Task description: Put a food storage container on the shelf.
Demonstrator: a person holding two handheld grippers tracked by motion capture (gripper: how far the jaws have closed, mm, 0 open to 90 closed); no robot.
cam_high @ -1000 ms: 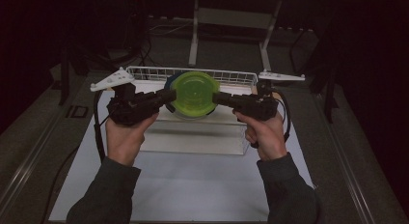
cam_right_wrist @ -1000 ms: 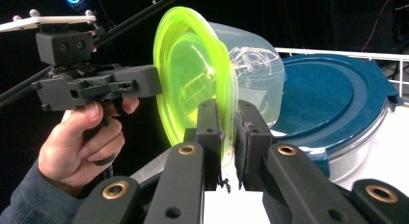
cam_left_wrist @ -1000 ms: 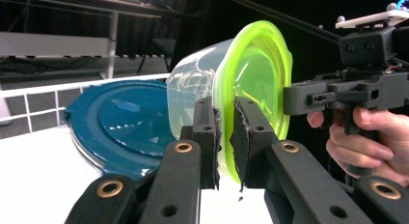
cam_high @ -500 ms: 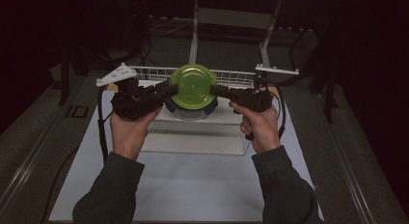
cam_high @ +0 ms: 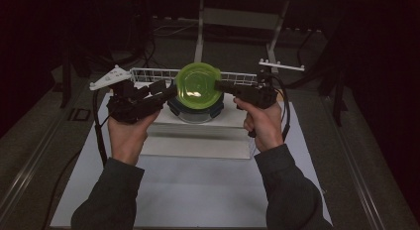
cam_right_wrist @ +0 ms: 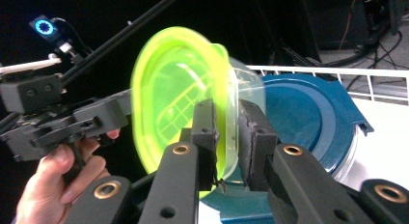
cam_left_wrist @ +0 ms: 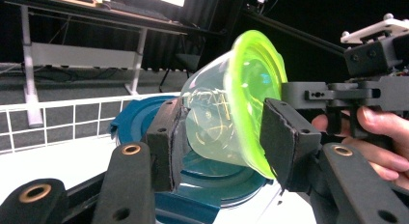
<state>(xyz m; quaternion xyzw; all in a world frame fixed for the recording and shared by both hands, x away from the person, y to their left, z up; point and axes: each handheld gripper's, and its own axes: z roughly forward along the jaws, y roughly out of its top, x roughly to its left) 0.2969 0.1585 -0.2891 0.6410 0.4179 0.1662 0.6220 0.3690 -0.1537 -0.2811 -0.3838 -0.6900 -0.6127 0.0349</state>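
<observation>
High view showed the left gripper (cam_high: pixel 171 91) and right gripper (cam_high: pixel 221 85) each clamped on opposite sides of the tilted green-lidded clear container (cam_high: pixel 198 85), held above the blue lid (cam_high: pixel 194 112) beside the white wire rack (cam_high: pixel 148 74).

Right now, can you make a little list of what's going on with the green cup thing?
held thing: clear tub with green lid, tipped on its side
left tool: jaws around the tub's body
right tool: jaws pinching the green lid's rim
underneath: blue-lidded container
behind: white wire rack
surface: white table
</observation>
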